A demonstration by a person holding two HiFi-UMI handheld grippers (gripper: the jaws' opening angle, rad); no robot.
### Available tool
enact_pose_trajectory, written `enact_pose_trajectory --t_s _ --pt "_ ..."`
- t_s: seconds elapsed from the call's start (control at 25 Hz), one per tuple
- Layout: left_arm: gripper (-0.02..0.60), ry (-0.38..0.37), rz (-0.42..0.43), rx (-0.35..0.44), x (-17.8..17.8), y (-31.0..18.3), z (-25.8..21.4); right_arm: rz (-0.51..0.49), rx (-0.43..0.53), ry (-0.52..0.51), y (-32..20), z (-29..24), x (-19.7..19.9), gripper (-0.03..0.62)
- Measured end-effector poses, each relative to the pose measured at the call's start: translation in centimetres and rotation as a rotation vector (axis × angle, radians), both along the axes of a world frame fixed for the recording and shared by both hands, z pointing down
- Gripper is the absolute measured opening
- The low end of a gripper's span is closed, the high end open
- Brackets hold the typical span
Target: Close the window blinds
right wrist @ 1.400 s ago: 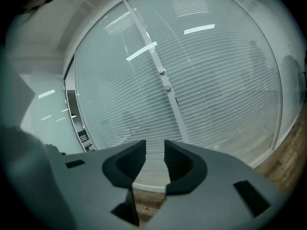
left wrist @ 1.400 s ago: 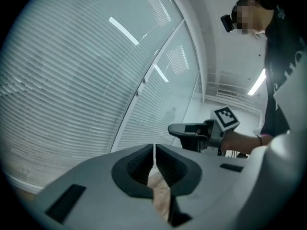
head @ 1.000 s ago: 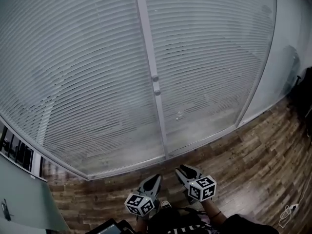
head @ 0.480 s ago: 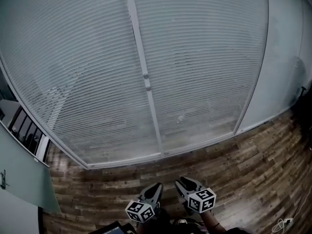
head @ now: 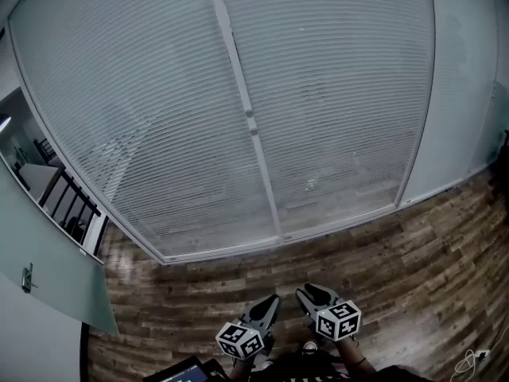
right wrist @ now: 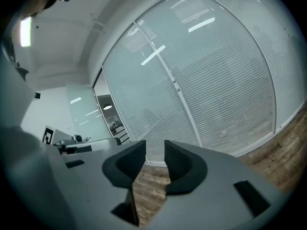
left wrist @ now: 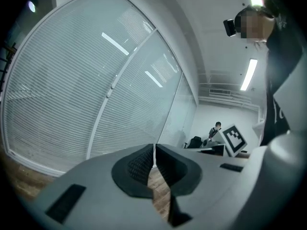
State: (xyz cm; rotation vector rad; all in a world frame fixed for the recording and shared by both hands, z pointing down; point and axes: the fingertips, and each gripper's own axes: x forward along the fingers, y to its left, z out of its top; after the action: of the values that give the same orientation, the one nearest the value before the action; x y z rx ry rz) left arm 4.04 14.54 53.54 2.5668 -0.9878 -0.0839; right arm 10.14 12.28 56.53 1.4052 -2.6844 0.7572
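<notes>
White horizontal blinds [head: 159, 118] hang over two tall glass panels, split by a vertical mullion [head: 238, 78] with two small knobs [head: 251, 115]. The slats reach down to the floor rail and look lowered across both panels [left wrist: 62, 95] [right wrist: 220, 80]. Both grippers are held low in front of the person, well short of the window and touching nothing. My left gripper [head: 270, 301] [left wrist: 154, 148] has its jaws pressed together and empty. My right gripper [head: 306, 291] [right wrist: 155, 146] shows a narrow gap between its jaws with nothing in it.
Wood plank floor [head: 413, 253] runs from the window rail to the person. A glass partition [head: 48, 285] stands at the left, a plain white panel [head: 469, 94] at the right. A cable [head: 471, 360] lies at the lower right. A person [left wrist: 217, 127] sits far off.
The window has drawn farther away in the head view and more floor shows below it. Both grippers keep the same low pose.
</notes>
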Motion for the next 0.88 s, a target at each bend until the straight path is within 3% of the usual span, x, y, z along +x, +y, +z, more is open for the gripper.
enact_pose_trajectory --t_s 0.24,0.64,0.88 --pt "0.005 0.000 0.074 0.040 -0.5 5.0 -0.8 0.044 0.024 -0.005 3.7 -0.5 -1.5 0.129" --pt "0.005 0.009 0.058 -0.045 -11.2 16.4 3.5 0.060 -0.065 -0.015 16.3 3.1 -10.7 0.129" --pt "0.005 0.024 0.087 -0.044 -12.8 20.6 4.3 0.072 -0.076 -0.006 21.6 4.1 -12.7 0.129"
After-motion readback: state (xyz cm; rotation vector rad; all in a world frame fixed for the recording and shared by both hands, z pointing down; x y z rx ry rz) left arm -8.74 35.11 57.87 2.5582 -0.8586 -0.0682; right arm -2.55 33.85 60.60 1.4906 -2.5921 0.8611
